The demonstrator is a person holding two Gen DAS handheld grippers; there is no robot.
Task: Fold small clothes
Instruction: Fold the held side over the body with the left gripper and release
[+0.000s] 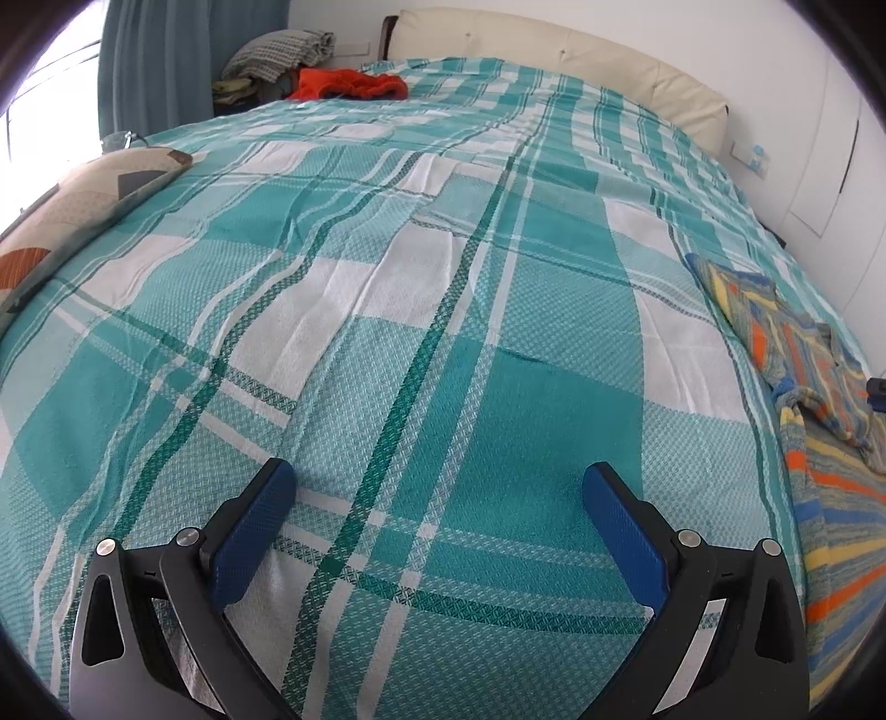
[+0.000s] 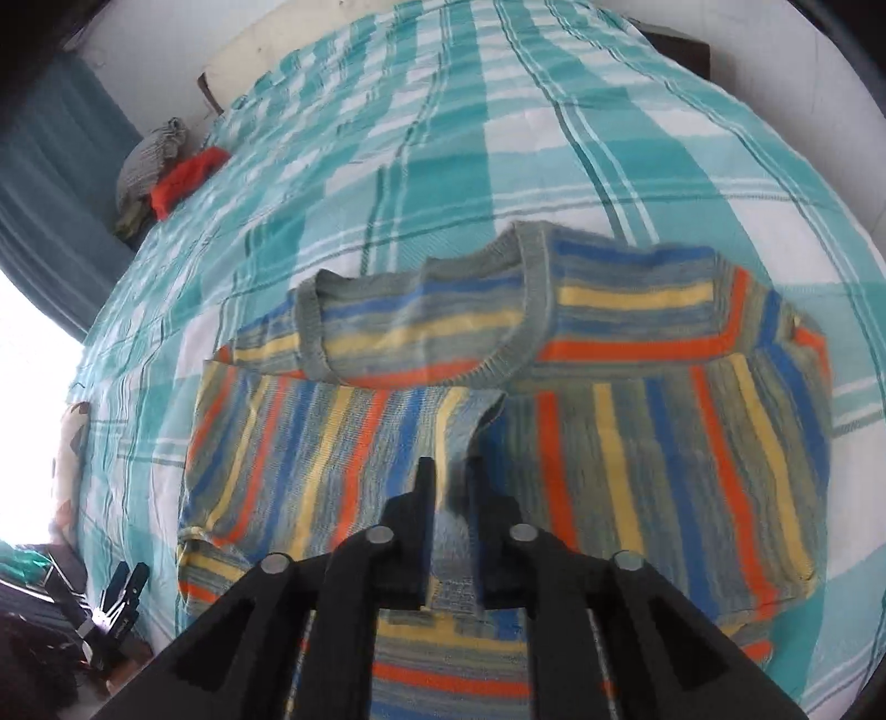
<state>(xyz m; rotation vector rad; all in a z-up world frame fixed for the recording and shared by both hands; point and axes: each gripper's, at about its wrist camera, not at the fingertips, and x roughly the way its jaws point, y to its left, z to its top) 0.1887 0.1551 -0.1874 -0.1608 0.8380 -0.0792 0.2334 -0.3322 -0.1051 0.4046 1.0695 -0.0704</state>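
Right wrist view, bed: I see teal plaid bedspread (image 2: pixel 387 166) filling everything.
Sweater: striped sweater (image 2: pixel 637 443) lies flat near me, sleeves folded across its front, collar on the far side.
Right gripper (image 2: pixel 451 487): my jaws stand narrow above the knit; I can't tell if the pads pinch it.
Left gripper (image 1: pixel 440 498): wide apart, nothing between, over bare bedspread.
Red garment (image 1: pixel 354 84): far corner, by the headboard (image 1: pixel 554 44).
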